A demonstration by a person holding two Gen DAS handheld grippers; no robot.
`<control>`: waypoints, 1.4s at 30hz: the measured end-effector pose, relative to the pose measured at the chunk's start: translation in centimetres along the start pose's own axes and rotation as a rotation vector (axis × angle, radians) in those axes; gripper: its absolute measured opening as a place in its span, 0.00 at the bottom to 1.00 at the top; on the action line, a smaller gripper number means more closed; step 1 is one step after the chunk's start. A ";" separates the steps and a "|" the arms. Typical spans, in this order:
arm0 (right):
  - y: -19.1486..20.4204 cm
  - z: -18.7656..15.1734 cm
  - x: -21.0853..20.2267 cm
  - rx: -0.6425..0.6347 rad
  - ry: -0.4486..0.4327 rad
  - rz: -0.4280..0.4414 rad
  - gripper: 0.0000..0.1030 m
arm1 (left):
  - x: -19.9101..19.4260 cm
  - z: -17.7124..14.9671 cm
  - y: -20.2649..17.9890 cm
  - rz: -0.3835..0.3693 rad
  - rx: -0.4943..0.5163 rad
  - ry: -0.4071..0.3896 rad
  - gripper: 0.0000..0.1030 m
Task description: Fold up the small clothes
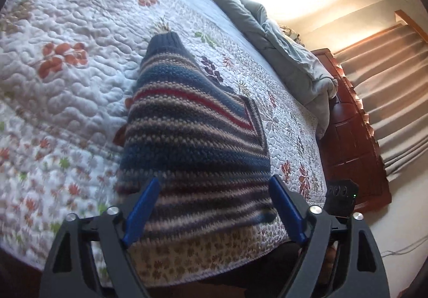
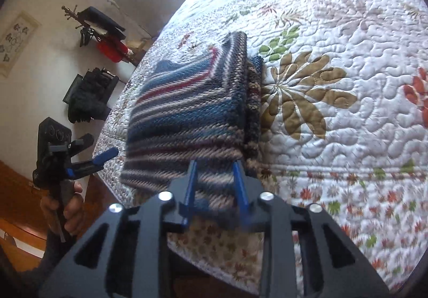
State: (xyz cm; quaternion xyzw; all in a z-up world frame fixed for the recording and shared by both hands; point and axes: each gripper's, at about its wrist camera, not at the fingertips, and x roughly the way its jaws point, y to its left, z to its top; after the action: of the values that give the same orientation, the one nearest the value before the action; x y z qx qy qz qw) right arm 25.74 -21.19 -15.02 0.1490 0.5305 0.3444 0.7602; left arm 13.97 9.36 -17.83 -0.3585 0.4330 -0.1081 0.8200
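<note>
in the left wrist view, a striped knitted sweater (image 1: 192, 121) lies folded on the flowered quilt (image 1: 67, 70) of a bed, close to its near edge, a ribbed dark cuff pointing away toward the rumpled grey duvet (image 1: 291, 57); the left gripper (image 1: 214, 188) hangs over the near end of the garment with its blue fingers (image 1: 144, 207) spread wide and released, nothing pinched between them. a wooden bed frame and pleated curtains fill the right side, which the other camera does not show. in the right wrist view, the same sweater (image 2: 192, 111) appears as a thick stack of layers with the fold edge on its right, and the right gripper (image 2: 215, 167) sits at the near hem with its fingers (image 2: 191, 185) narrowed; knit shows between them, but motion blur makes it impossible to tell whether the pads press on it. only this camera shows the left gripper (image 2: 107, 155) from outside, off the sweater's left edge and held by a hand (image 2: 67, 204), along with a coat rack and dark bags by the wall. to finish the fold well, judging from these frames, the near hem should be taken through all layers, kept level with the far edge, then smoothed flat before letting go.
</note>
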 end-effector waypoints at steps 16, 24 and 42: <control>11.6 -11.7 -11.6 -0.102 -0.248 -0.301 0.97 | -14.5 -15.3 -11.3 0.461 0.249 -0.327 0.96; 16.8 -14.2 -15.6 -0.231 -0.286 -0.353 0.97 | -17.7 -19.3 -16.1 0.555 0.317 -0.356 0.96; 18.5 -15.7 -15.5 -0.263 -0.249 -0.392 0.97 | -15.8 -21.6 -18.3 0.591 0.343 -0.318 0.96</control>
State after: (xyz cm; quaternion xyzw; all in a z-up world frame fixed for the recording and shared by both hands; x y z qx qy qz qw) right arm 1.58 -20.65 0.66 -0.0154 0.4025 0.2355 0.8845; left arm -10.15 -6.79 -3.34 -0.0878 0.3607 0.1191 0.9209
